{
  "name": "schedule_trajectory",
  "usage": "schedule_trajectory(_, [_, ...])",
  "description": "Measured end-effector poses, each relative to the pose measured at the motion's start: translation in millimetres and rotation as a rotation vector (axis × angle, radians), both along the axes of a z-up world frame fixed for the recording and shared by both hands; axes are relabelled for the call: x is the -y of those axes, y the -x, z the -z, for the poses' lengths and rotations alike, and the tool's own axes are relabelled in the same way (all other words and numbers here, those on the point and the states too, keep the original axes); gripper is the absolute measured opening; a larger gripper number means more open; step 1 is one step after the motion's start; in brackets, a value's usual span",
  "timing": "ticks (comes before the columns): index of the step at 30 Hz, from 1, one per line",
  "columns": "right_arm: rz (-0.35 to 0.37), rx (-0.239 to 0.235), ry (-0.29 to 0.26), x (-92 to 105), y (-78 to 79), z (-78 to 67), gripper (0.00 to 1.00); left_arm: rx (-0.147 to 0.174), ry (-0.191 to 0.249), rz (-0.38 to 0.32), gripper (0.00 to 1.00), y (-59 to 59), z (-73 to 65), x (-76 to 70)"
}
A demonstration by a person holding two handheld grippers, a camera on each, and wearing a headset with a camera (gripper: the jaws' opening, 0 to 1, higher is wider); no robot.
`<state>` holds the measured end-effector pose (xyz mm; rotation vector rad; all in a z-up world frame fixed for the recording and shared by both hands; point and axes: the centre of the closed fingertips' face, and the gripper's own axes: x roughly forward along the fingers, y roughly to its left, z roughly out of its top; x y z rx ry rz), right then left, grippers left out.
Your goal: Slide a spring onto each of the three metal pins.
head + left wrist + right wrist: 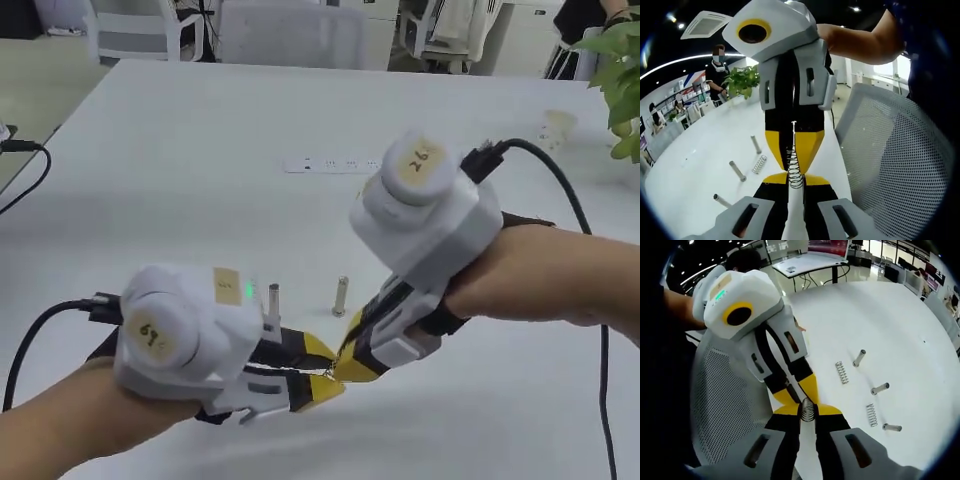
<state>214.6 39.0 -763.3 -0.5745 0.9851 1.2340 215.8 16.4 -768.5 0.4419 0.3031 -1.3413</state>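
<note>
Spring (795,164) barely shows at lower centre of the head view, squeezed between meeting tips; left gripper (796,179) and right gripper (808,413) each clamp one end, pins (340,296) just above.

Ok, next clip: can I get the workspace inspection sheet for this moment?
Surface: white table, level.
Job's things: three metal pins, all bare; two loose springs lying among them; one held spring.
Clutter: power strip.
Grippers: left tool and right tool meet tip to tip, both shut on the held spring.
Cables: a black cable runs from the left tool, another from the right tool, and a third lies at the table's left edge.
Surroundings: mesh chair, plant, people far off.
</note>
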Motion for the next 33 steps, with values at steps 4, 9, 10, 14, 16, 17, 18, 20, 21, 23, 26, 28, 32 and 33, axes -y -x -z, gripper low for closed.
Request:
schedule_trajectory(4, [0.000,-0.004,0.019,0.6,-1.0,-0.1,0.08,-0.004,0.022,-0.006,0.02,-0.4,-0.4,1.8])
schedule_trajectory(9, [-0.008,-0.006,0.035,1.2,-1.4,0.7,0.08,-0.022,0.049,-0.020,0.03,-1.4,0.1,2.4])
schedule_trajectory(10, [-0.008,-0.007,0.038,1.4,-1.1,0.7,0.08,-0.026,0.052,-0.020,0.02,-1.4,0.1,2.2])
schedule_trajectory(14, [-0.009,-0.008,0.047,1.1,-0.9,0.6,0.08,-0.032,0.062,-0.026,0.02,-1.6,-0.2,2.6])
schedule_trajectory(16, [-0.012,-0.007,0.051,0.3,-1.9,1.0,0.08,-0.036,0.063,-0.027,0.02,-2.0,0.1,3.0])
schedule_trajectory(17, [-0.012,-0.009,0.055,0.7,-2.0,1.2,0.08,-0.039,0.064,-0.026,0.02,-1.8,0.4,3.4])
schedule_trajectory(18, [-0.013,-0.010,0.057,1.2,-2.1,1.2,0.08,-0.039,0.065,-0.026,0.03,-1.8,0.5,3.5])
schedule_trajectory(20, [-0.017,-0.009,0.064,2.4,-1.8,1.4,0.08,-0.036,0.077,-0.030,0.02,-2.9,-0.8,3.9])
schedule_trajectory(21, [-0.019,-0.006,0.064,2.2,-1.9,1.3,0.08,-0.045,0.076,-0.031,0.02,-3.0,-0.4,3.6])
schedule_trajectory(23, [-0.023,-0.009,0.068,2.4,-1.4,1.1,0.08,-0.053,0.085,-0.033,0.03,-3.2,-0.8,3.8])
schedule_trajectory(26, [-0.029,-0.005,0.074,2.6,-1.4,1.3,0.08,-0.069,0.096,-0.039,0.04,-4.1,-1.3,3.7])
schedule_trajectory(28, [-0.030,-0.001,0.080,3.2,-1.8,1.5,0.08,-0.085,0.100,-0.046,0.08,-4.9,-1.2,3.0])
schedule_trajectory(32, [-0.024,0.001,0.079,4.1,-3.1,0.5,0.08,-0.095,0.099,-0.061,0.14,-7.1,-0.4,0.1])
schedule_trajectory(33, [-0.021,0.004,0.077,4.7,-4.1,-0.3,0.08,-0.099,0.102,-0.064,0.15,-7.4,-0.4,-1.0])
